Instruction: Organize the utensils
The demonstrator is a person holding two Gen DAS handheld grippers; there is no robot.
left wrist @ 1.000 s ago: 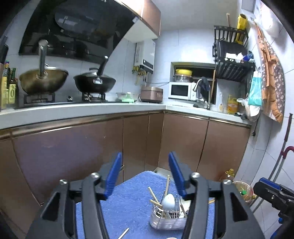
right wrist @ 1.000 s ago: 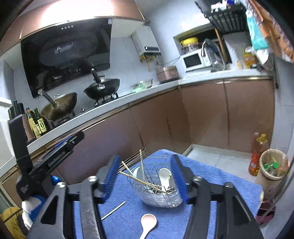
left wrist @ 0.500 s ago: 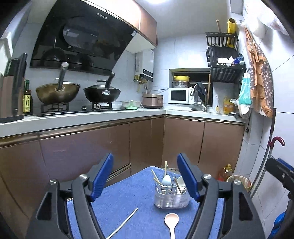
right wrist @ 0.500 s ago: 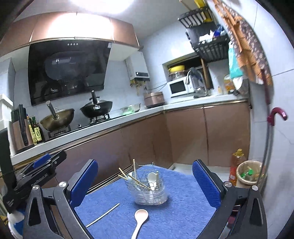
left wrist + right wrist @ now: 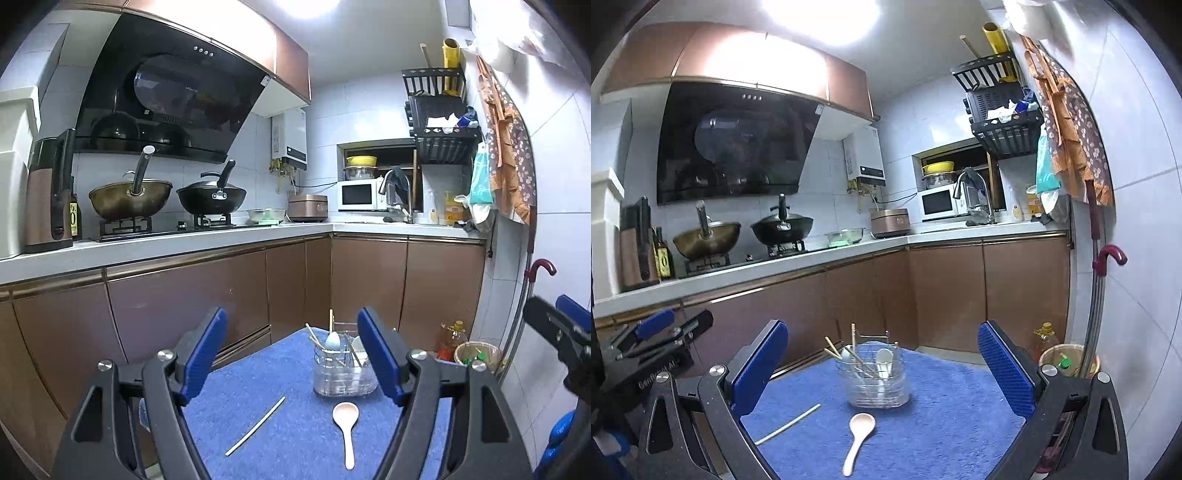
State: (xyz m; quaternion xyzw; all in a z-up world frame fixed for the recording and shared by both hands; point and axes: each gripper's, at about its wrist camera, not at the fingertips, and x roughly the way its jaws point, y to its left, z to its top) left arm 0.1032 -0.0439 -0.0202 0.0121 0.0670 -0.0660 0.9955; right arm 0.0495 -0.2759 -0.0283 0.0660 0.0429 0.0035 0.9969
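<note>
On the blue mat lie one loose spoon and one loose chopstick — both just before the clear holder, which stands upright holding two spoons and several chopsticks. The left gripper and right gripper are both spread wide, empty.

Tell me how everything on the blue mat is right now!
Utensil holder: upright, holding spoons and chopsticks.
Pink spoon: lying flat, outside the holder.
Loose chopstick: lying flat, outside the holder.
Left gripper: fingers open, empty.
Right gripper: fingers wide open, empty.
</note>
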